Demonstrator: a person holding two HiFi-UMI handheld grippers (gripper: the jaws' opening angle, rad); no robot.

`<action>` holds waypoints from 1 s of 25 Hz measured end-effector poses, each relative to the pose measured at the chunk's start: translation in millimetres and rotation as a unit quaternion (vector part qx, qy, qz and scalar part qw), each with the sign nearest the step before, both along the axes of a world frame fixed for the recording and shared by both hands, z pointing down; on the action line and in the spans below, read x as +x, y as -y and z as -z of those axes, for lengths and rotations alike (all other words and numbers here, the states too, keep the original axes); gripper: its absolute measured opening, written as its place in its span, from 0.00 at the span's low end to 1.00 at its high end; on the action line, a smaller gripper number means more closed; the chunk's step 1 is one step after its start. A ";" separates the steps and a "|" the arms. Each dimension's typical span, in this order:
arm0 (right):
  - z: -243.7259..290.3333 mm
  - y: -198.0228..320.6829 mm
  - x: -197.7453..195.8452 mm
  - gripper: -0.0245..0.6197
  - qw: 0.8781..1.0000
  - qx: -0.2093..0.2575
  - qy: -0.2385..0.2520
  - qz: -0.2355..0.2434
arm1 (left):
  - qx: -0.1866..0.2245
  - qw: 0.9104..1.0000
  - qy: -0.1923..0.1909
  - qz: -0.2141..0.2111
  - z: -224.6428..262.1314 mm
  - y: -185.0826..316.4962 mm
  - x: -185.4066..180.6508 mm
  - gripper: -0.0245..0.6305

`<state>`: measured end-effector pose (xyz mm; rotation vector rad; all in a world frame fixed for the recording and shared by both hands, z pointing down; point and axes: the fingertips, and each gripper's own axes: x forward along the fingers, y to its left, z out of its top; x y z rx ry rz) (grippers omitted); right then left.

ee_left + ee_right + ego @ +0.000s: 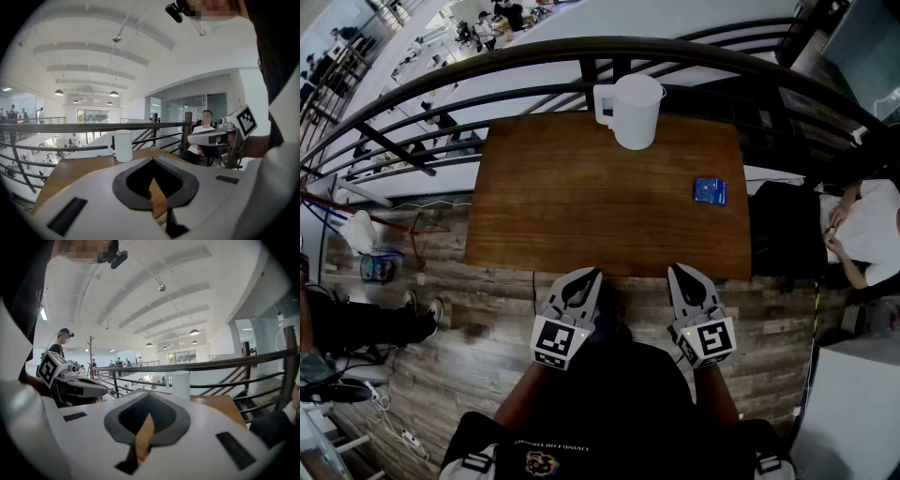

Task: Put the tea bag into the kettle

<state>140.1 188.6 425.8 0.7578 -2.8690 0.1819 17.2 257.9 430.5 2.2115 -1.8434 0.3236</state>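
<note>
A white kettle point(633, 111) is standing upright at the far edge of the wooden table point(581, 206), a little right of that edge's middle, with its handle facing the table's left side. The tea bag point(710, 191), a small blue packet, is lying flat on the table near its right edge, roughly midway between the far and near edges. It is lying well apart from the kettle and from both tools. The left gripper point(587, 274) is hovering at the table's near edge, left of the middle, its tips pointing toward the tabletop and dipping slightly. Its jaws are pressing together with nothing between them, and a sliver of the table's wood is showing through the slot behind the tips. The right gripper point(678, 270) is hanging beside it at the same near edge, right of the middle, also tipping slightly downward. Its jaws are likewise clenching together on nothing. Neither tool is touching the kettle or the tea bag. A dark metal railing point(487, 70) is curving past the table's far edge, just behind the kettle. A person in a white top point(862, 230) is sitting beyond the table's right side. Plank flooring point(478, 309) is showing below the table's near edge and past its left side.
</note>
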 end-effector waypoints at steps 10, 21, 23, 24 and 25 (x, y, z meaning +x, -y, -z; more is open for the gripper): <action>6.5 21.3 -25.6 0.06 1.000 -0.010 -0.002 -0.010 | 0.001 1.000 -0.004 -0.005 3.1 22.4 -24.8 0.04; 11.8 52.4 -53.8 0.06 0.999 -0.033 0.022 -0.022 | 0.001 1.000 -0.009 -0.009 3.1 49.6 -57.2 0.04; 11.7 58.7 -60.8 0.06 0.999 -0.035 0.019 -0.026 | 0.001 1.000 -0.009 -0.011 4.7 55.4 -64.5 0.04; 12.3 61.9 -64.5 0.06 0.999 -0.035 0.018 -0.027 | 0.002 1.000 -0.008 -0.012 5.9 58.6 -68.5 0.04; 13.3 65.1 -68.2 0.06 0.999 -0.035 0.018 -0.029 | 0.002 1.000 -0.007 -0.013 7.3 62.0 -72.7 0.04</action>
